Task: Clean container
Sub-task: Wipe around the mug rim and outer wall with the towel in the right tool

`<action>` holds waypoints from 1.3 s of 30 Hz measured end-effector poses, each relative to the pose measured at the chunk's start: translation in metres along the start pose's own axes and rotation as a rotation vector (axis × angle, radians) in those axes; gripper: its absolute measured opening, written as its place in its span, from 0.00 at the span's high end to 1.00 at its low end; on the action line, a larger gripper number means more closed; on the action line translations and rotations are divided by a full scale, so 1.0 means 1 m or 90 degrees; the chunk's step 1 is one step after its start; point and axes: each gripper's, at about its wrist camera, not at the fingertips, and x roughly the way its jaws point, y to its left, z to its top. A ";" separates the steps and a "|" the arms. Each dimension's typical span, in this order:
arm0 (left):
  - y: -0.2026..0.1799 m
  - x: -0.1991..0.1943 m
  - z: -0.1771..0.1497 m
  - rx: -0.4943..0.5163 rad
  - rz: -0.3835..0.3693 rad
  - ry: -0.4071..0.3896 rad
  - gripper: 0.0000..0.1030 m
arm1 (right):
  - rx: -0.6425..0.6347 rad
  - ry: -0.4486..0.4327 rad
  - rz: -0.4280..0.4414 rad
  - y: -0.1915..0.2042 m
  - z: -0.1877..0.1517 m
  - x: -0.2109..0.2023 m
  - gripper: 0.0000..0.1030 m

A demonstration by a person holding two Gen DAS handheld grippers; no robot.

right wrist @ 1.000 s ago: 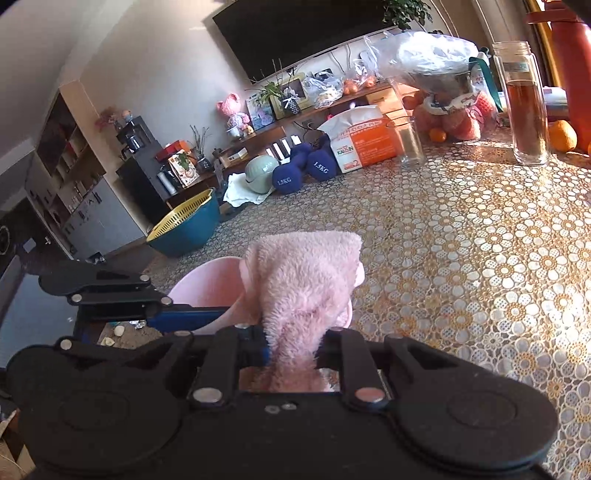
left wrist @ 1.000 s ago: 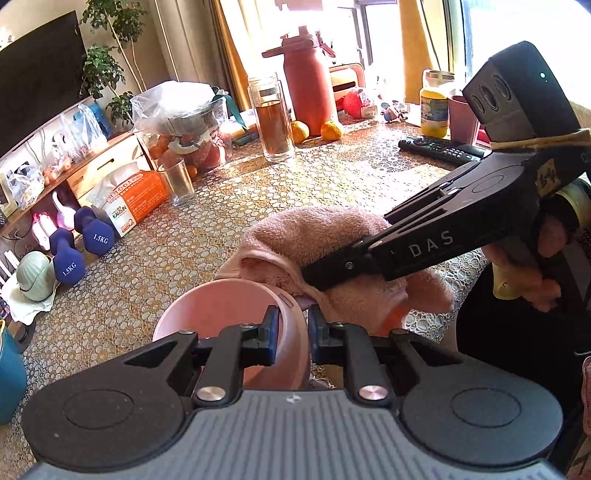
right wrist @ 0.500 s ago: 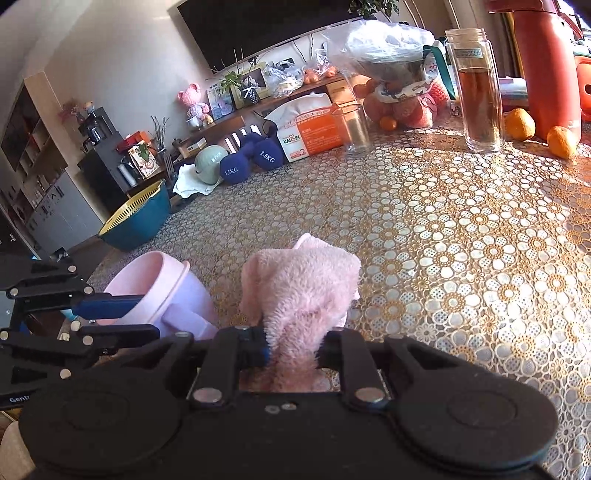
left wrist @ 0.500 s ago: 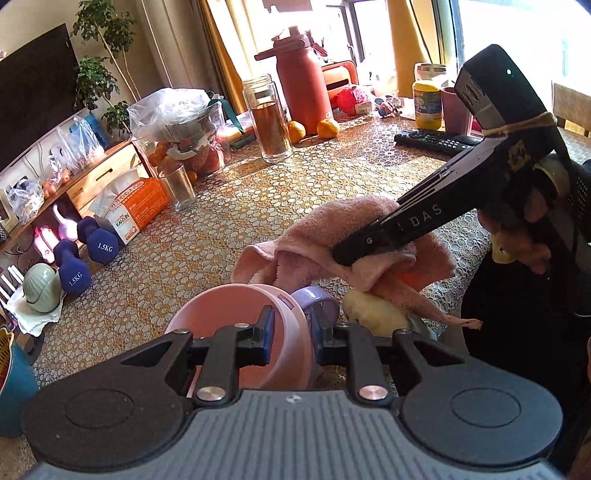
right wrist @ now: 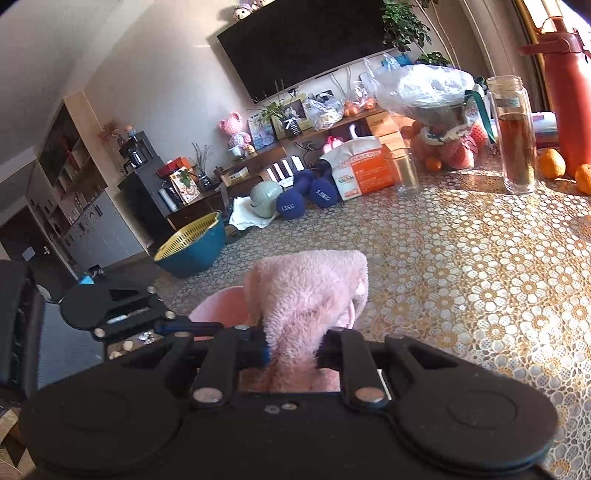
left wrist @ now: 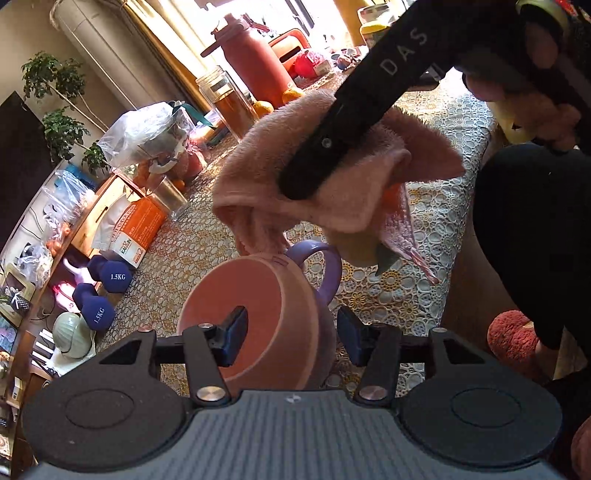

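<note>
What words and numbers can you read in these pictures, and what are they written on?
"DAS" on the side of the right gripper.
"1.5KG" on each blue dumbbell by the shelf.
"KAIXIN", roughly, on the orange and white box; its other print is too small to read.
The label on the glass jar of brown liquid is too blurred to read.
Nothing is written on the pink towel or the pink cup.

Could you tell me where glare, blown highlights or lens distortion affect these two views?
Left wrist view: the window is blown out white, backlighting the red flask; fisheye bends the shelf edges. Right wrist view: sunlight glares off the tablecloth, the pink towel stays sharp, walls curve.
</note>
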 end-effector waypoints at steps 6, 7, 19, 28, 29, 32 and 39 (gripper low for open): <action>0.006 0.001 0.002 -0.029 -0.027 -0.014 0.73 | -0.046 0.020 -0.011 0.028 -0.002 0.023 0.84; 0.008 0.001 0.002 -0.038 -0.031 -0.016 0.75 | -0.047 0.026 -0.019 0.029 -0.002 0.028 0.84; 0.022 0.003 -0.001 -0.134 -0.052 -0.029 0.80 | -0.036 0.042 -0.137 -0.008 -0.001 0.055 0.85; 0.019 0.003 -0.001 -0.139 -0.054 -0.037 0.80 | -0.028 0.035 -0.050 0.010 -0.009 0.029 0.85; 0.018 0.003 -0.001 -0.137 -0.053 -0.037 0.80 | -0.038 0.042 -0.048 0.014 -0.007 0.035 0.85; 0.019 0.003 -0.001 -0.141 -0.045 -0.039 0.80 | -0.044 0.050 -0.064 0.014 -0.004 0.050 0.85; 0.023 0.003 -0.004 -0.160 -0.054 -0.047 0.80 | -0.027 0.067 -0.110 -0.007 0.010 0.076 0.85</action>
